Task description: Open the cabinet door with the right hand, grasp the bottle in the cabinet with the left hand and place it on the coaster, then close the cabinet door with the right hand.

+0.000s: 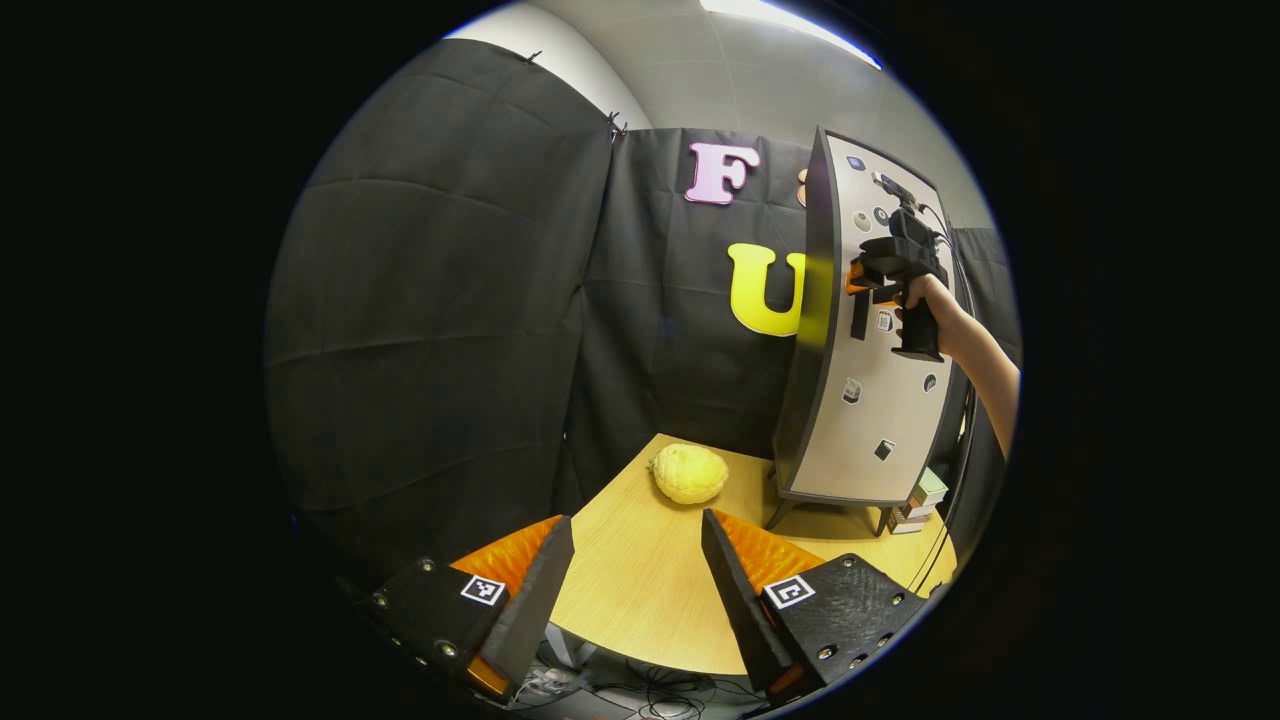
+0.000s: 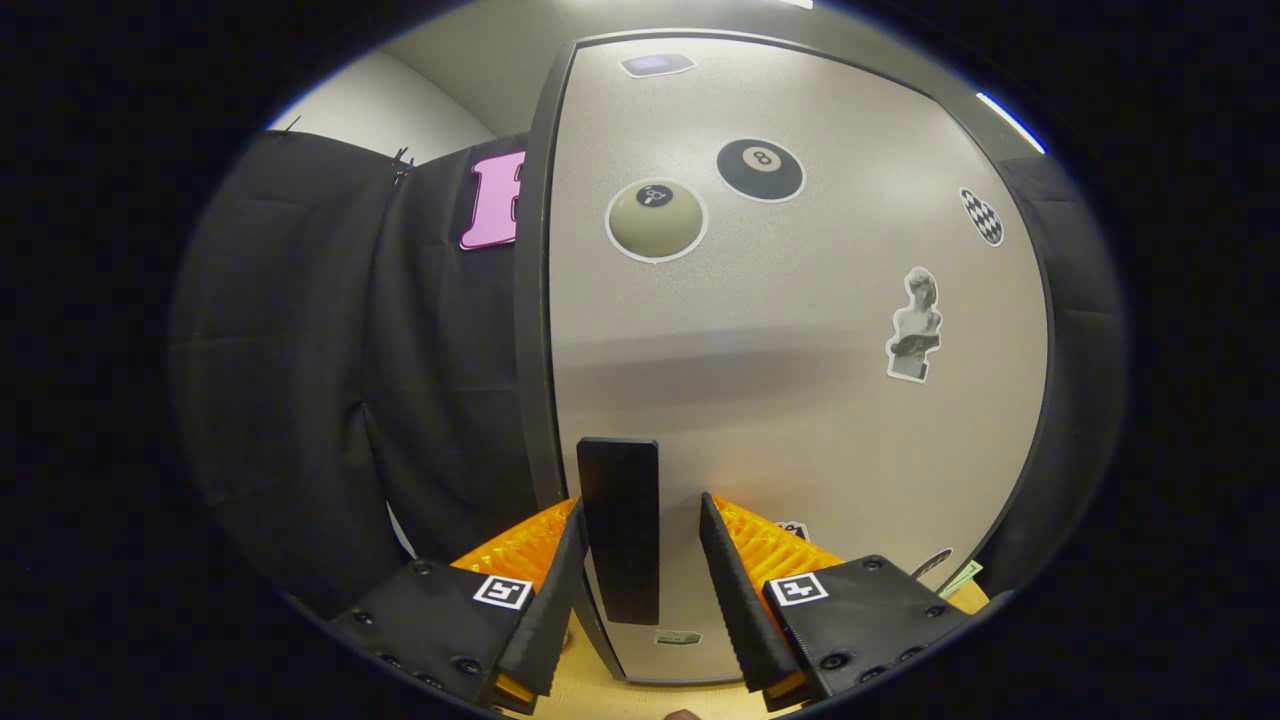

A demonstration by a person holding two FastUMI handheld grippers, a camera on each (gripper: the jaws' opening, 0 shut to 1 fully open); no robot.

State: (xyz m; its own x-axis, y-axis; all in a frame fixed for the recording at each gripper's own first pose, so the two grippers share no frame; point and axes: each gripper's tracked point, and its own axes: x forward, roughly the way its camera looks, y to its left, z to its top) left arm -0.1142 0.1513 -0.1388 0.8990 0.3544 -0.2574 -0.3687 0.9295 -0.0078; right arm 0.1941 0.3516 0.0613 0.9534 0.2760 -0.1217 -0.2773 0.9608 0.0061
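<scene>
The left gripper point(image 1: 635, 590) is held open and empty above the near edge of the desk point(image 1: 640, 600), its fingers spread wide apart with bare wood seen between them. Farther in, toward the desk's far edge, a knobbly yellow fruit point(image 1: 688, 472) is seen lying alone, just left of the cabinet point(image 1: 865, 400), which stands on short legs at the far right corner with some small boxes point(image 1: 920, 500) beside its foot. In the right gripper view, the right gripper point(image 2: 635, 580) is brought up to the cabinet door point(image 2: 800, 330), its fingers set on either side of the dark upright handle point(image 2: 620, 520); the left finger appears to be touching the handle while a gap is left on the right, so the grip is judged not yet closed. In the left gripper view the same gripper is seen farther off, held by a hand point(image 1: 925, 300) against the door's left edge. The door, dotted with stickers, is shown flat and seemingly shut, so the bottle is taken to be inside, hidden; no coaster can be made out. The task is judged barely begun: the door is yet to be pulled open, and the bottle's removal, placing and the closing remain.
</scene>
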